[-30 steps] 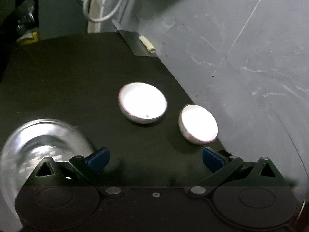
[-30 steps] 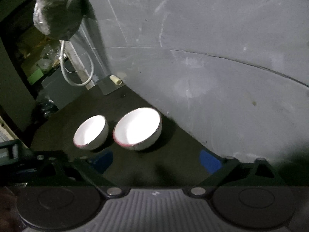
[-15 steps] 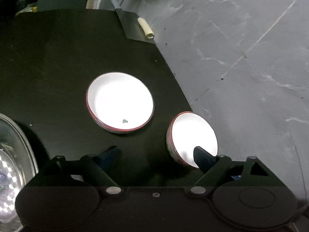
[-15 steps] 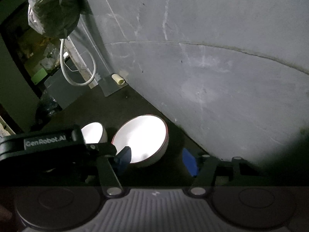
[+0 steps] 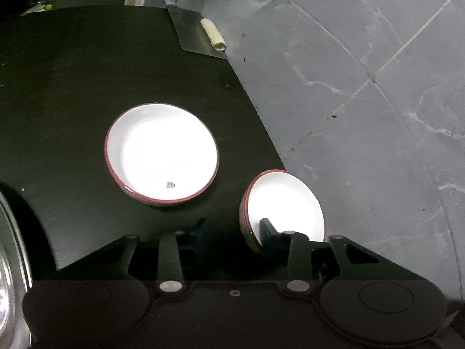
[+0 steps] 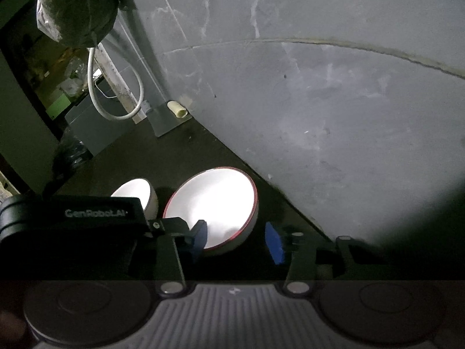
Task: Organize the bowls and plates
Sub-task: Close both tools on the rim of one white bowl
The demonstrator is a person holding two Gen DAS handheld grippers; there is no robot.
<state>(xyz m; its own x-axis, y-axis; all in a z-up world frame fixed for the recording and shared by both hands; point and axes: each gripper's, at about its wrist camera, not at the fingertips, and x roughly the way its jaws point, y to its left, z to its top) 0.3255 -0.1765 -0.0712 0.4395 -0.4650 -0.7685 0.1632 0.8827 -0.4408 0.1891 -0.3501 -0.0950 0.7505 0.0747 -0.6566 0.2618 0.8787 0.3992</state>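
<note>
The left tongs (image 5: 231, 231) are closing around the near wall of the small white bowl (image 5: 286, 200): one blue pad is sitting inside the bowl, the other outside, with a gap on the outer side, so the pads are not yet pressing. This small bowl is sitting at the worktop (image 5: 87, 87) edge nearest the grey tiled floor (image 5: 363, 87). The right tongs (image 6: 239, 240) are closing likewise around the near rim of the large white bowl (image 6: 215, 203), one pad inside and the other outside, not yet clamped as far as I can tell. The large bowl is standing further in from that edge, apart from the small one. At the near left corner a glass or metal dish (image 5: 7, 276) is showing only as a shiny rim. Past the bowls, at the far edge, a flat metal sheet (image 5: 191, 33) is carrying a small pale roll (image 5: 213, 35).

Judging from this, the organising is barely begun: both bowls are separate, unstacked and on the worktop, and everything is left to do.
</note>
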